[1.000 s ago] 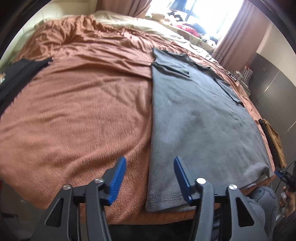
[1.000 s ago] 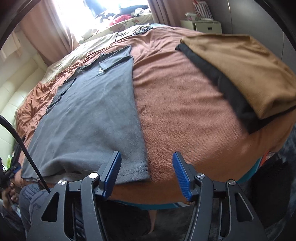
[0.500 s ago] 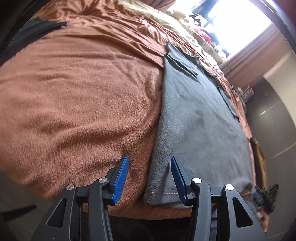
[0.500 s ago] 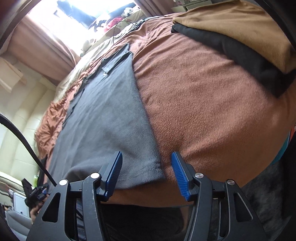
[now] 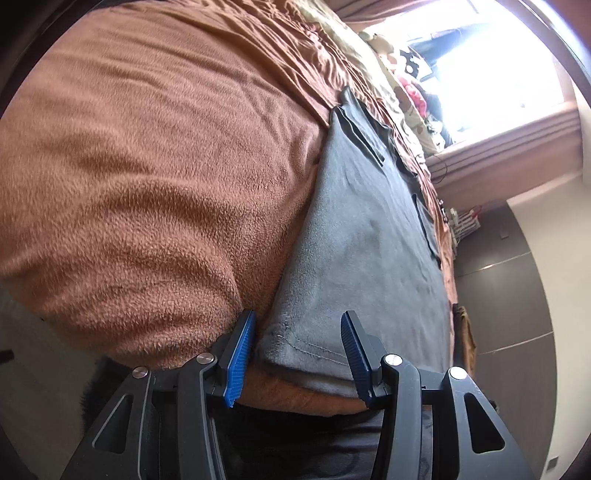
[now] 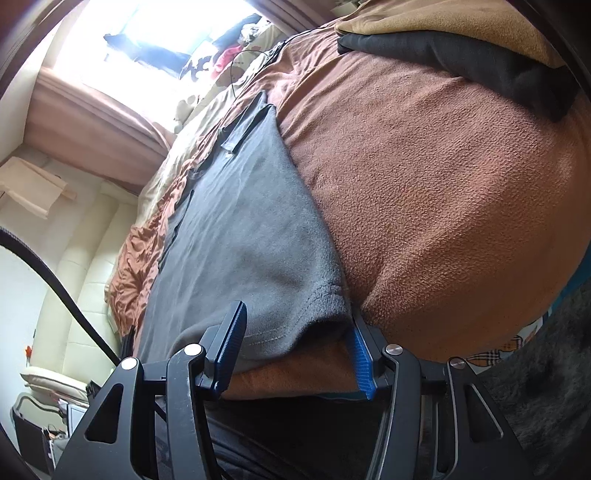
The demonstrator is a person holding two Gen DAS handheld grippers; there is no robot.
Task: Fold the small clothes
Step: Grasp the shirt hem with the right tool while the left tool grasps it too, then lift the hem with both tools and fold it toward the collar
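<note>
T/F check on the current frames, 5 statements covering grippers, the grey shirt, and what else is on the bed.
1. Both grippers are open. True: the left gripper and the right gripper each show a wide gap between the blue pads.
2. The grey shirt is already folded into a small square. False: it lies spread flat on the brown blanket, sleeves tucked in.
3. Each gripper straddles a near hem corner of the shirt. True.
4. The right gripper is lifting the hem off the bed. False: the hem lies on the blanket edge, jaws not closed.
5. A tan garment lies on a black garment in the right wrist view. True.
</note>
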